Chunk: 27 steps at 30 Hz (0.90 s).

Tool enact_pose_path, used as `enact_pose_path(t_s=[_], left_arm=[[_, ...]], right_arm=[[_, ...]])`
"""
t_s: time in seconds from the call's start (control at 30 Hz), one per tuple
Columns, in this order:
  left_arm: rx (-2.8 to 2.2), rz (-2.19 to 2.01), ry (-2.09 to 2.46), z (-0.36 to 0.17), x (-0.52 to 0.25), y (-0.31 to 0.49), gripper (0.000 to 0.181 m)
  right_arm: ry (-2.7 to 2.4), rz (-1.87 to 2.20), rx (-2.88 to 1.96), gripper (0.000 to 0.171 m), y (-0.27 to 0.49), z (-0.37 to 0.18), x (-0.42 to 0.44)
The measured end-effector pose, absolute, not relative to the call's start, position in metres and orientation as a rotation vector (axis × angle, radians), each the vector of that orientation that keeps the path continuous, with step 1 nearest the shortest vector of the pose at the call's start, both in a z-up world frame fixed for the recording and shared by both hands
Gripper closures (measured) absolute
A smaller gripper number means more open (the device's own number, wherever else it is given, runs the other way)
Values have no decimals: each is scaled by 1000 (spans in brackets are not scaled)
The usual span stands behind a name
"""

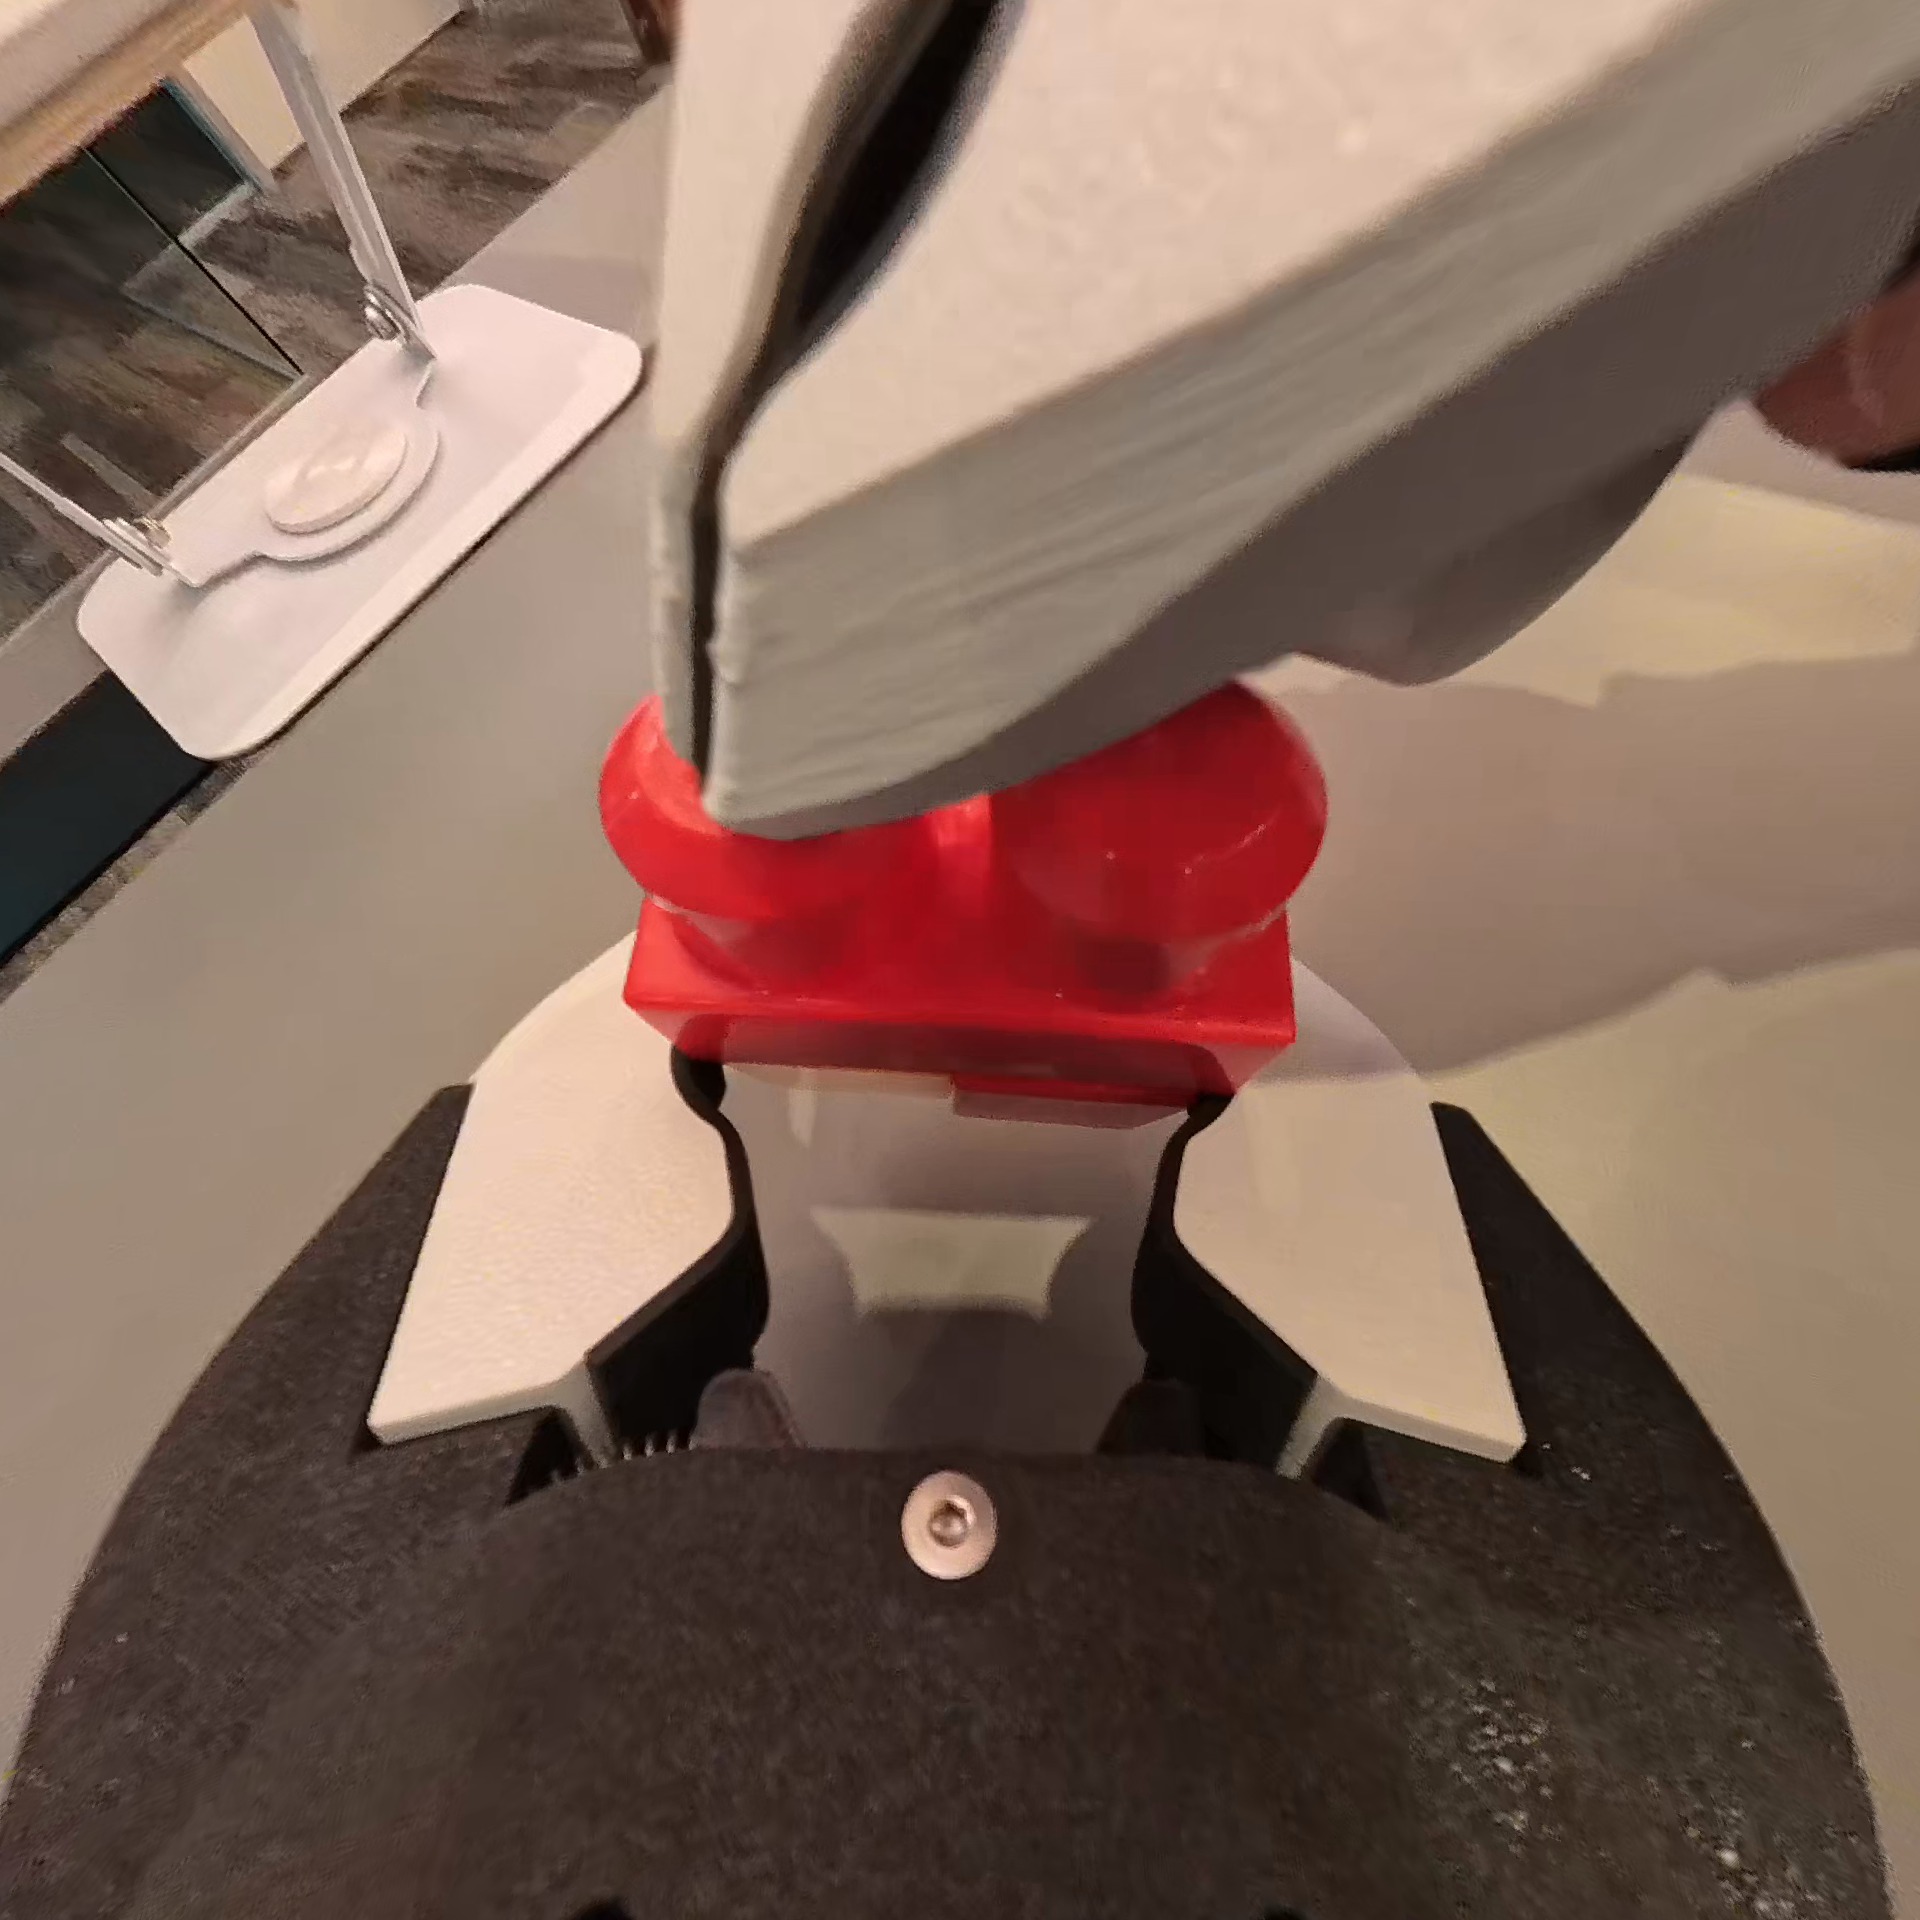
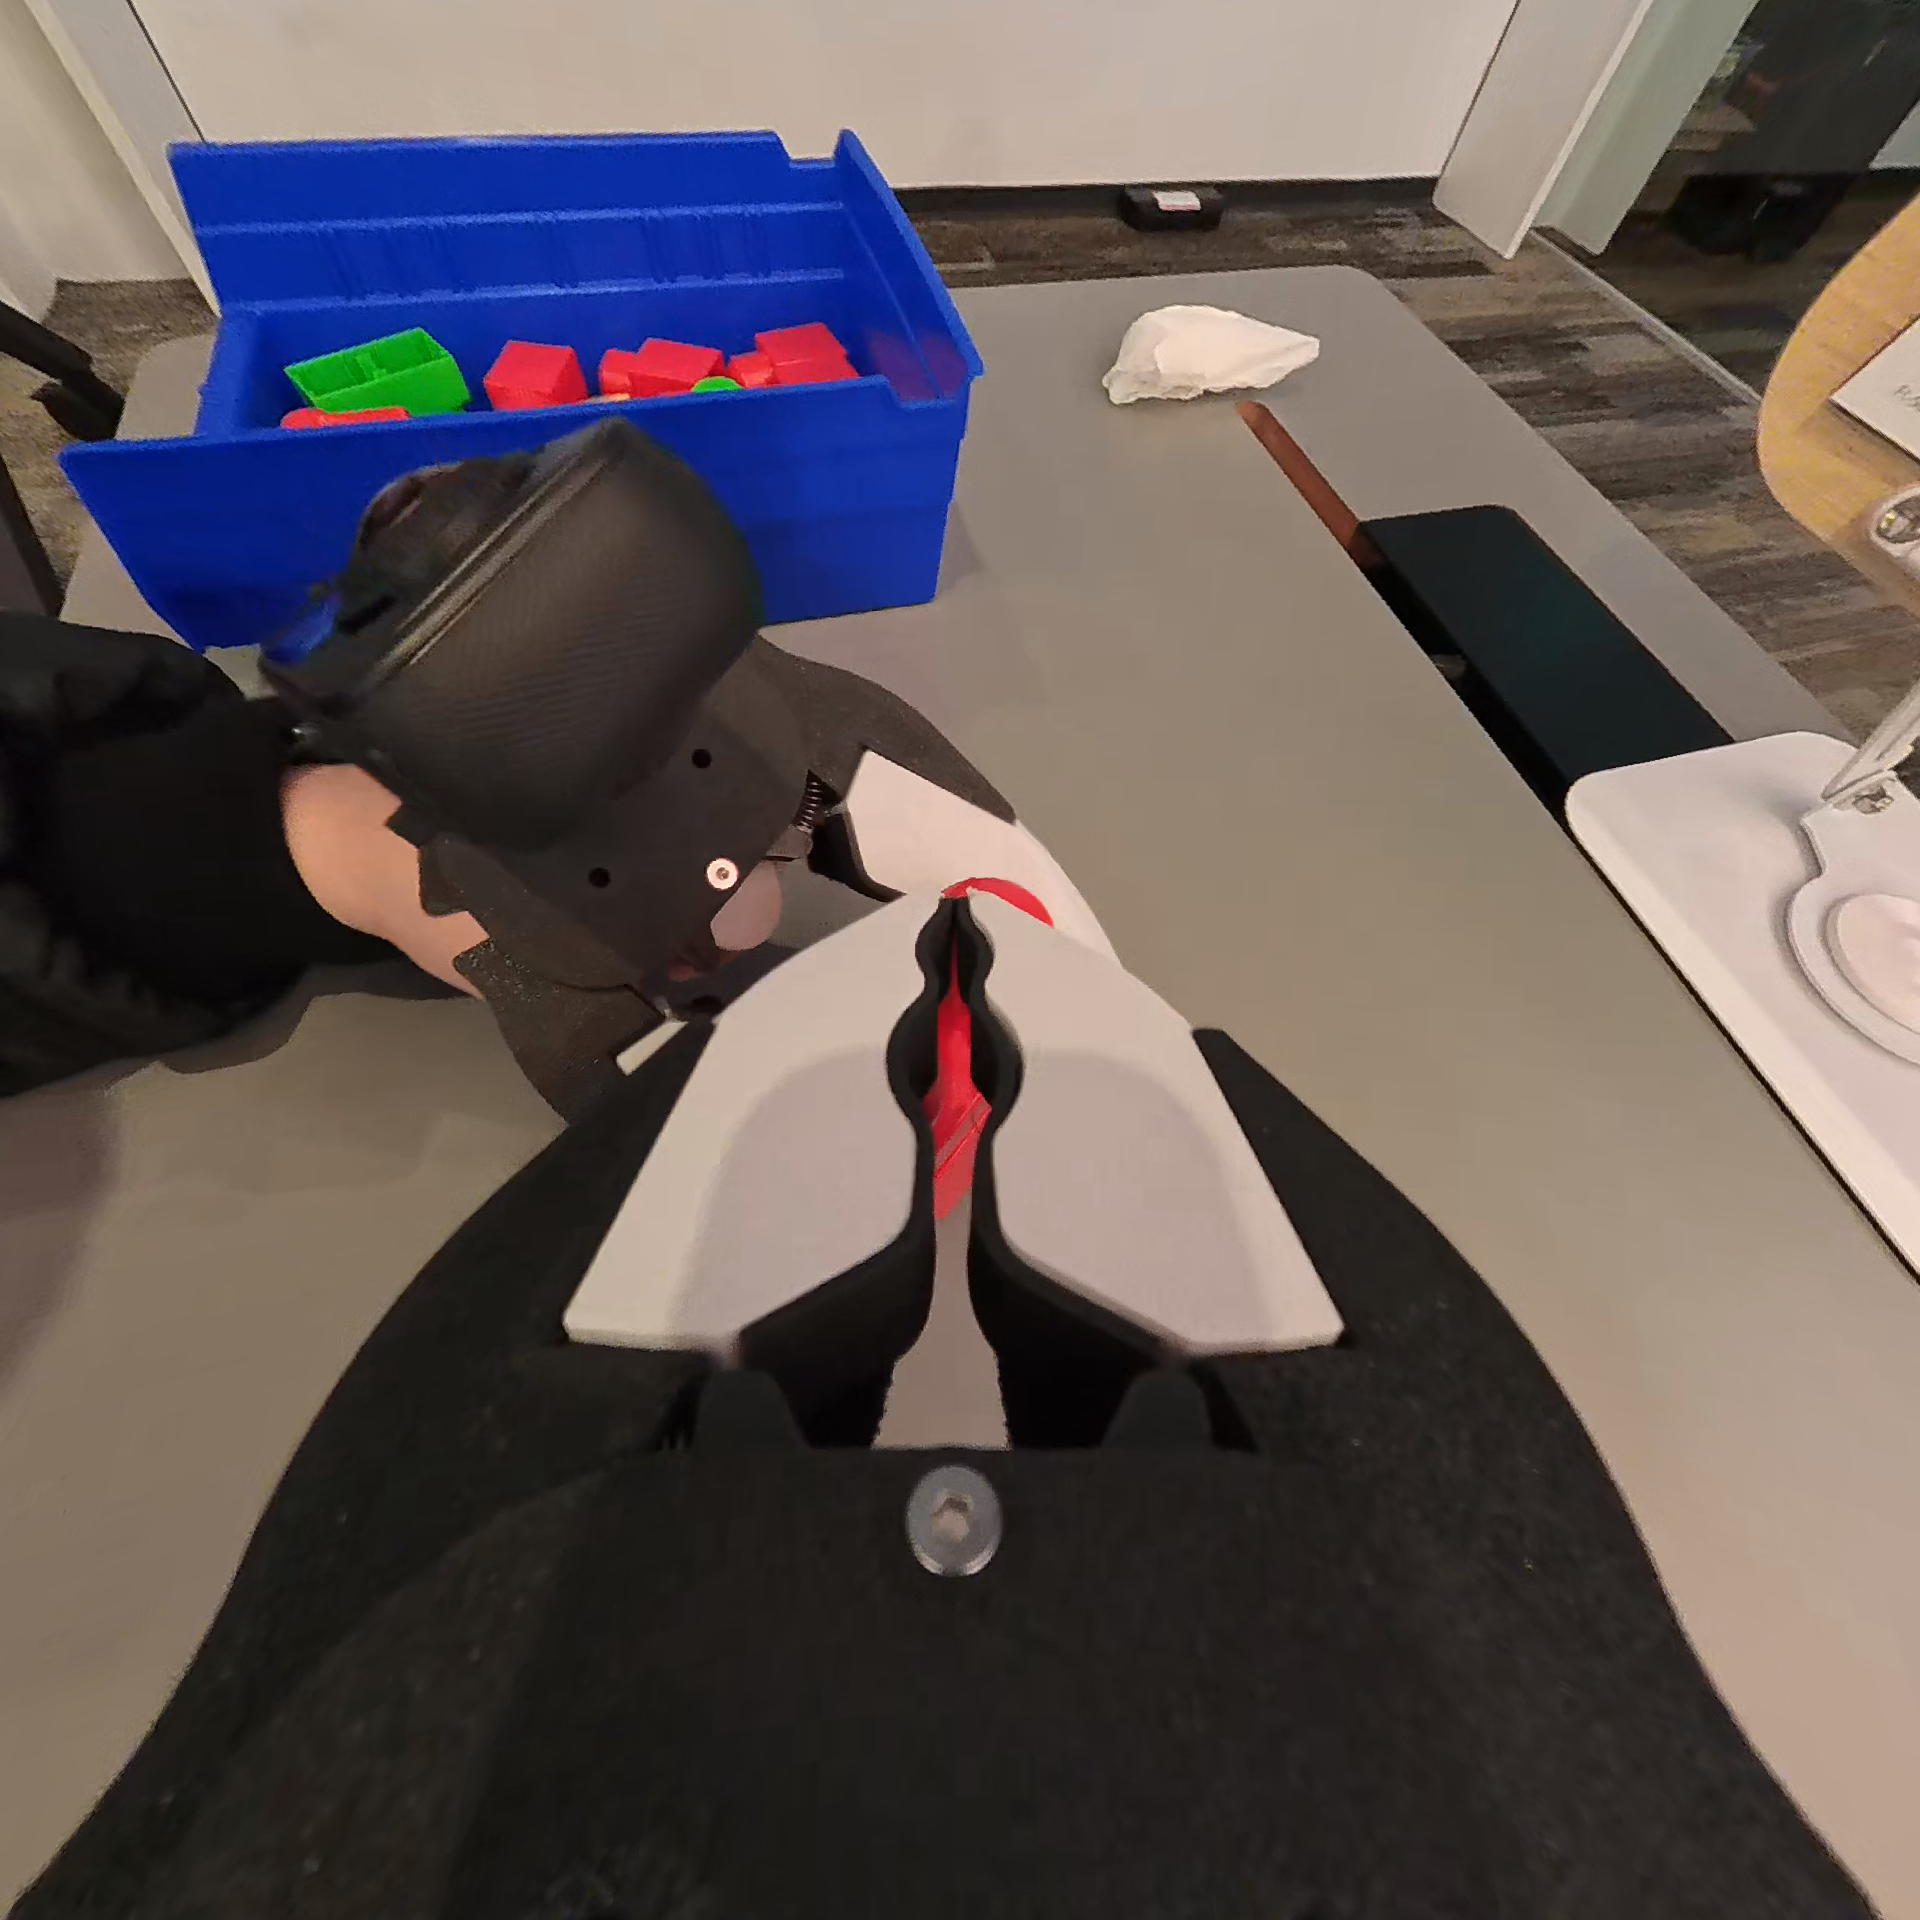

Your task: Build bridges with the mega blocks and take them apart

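A red two-stud mega block (image 1: 966,977) is clamped by its sides between my left gripper's (image 1: 956,1086) fingertips, above the grey table (image 1: 260,987). My right gripper (image 1: 707,727) comes down from above, shut on the rim of the block's left stud. In the right wrist view my right gripper (image 2: 951,914) is closed, with red plastic (image 2: 951,1101) showing through the gap between its fingers. One white finger (image 2: 925,821) of the left gripper reaches in from the left, held by a hand. Most of the block is hidden there.
A blue bin (image 2: 571,499) with several red and green blocks stands at the table's far left. A crumpled white tissue (image 2: 1205,353) lies at the far edge. A white stand base (image 2: 1714,883) (image 1: 364,520) sits at the table's side edge.
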State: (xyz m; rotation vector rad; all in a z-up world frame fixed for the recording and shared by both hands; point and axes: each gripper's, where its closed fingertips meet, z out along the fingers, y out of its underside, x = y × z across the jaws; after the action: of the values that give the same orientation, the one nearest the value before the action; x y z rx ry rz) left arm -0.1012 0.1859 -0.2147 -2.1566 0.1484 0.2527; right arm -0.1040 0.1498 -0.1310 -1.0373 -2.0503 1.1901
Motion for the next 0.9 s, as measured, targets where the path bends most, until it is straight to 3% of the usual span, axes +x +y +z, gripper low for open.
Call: enact_pose_path(t_s=[0.53, 0.9], left_arm=[[-2207, 112, 160, -227, -90, 187, 93], [-2106, -164, 333, -207, -63, 168, 92]], right_arm=[[-2050, 1235, -1097, 171, 154, -141, -106], [-2084, 1375, -833, 165, 159, -116, -80]])
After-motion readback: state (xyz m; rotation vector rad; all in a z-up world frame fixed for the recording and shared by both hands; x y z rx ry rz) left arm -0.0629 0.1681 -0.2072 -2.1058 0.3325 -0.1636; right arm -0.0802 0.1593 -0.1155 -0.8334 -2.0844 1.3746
